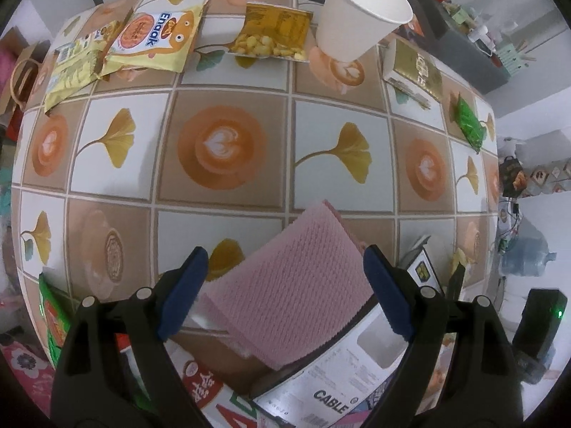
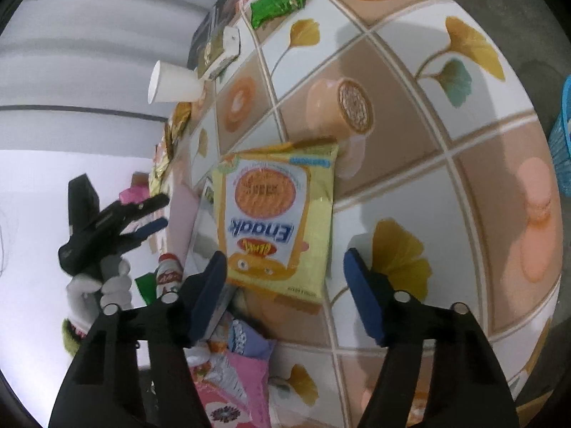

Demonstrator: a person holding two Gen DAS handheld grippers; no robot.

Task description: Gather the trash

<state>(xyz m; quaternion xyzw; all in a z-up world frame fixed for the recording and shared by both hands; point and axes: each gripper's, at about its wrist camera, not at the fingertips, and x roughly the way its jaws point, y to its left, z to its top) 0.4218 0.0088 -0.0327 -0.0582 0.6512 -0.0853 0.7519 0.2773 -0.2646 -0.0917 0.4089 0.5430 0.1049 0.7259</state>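
Right gripper (image 2: 285, 292) open astride yellow Enaak snack wrapper (image 2: 274, 214), poised for pickup; left gripper (image 1: 285, 292) open above pink waffle-textured cloth (image 1: 285, 285), unpinched.

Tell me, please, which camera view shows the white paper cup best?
The left wrist view: the paper cup stands large and near on the far side of the table, its rim and wall clear. The right wrist view shows the same cup small and distant, sideways in the picture.
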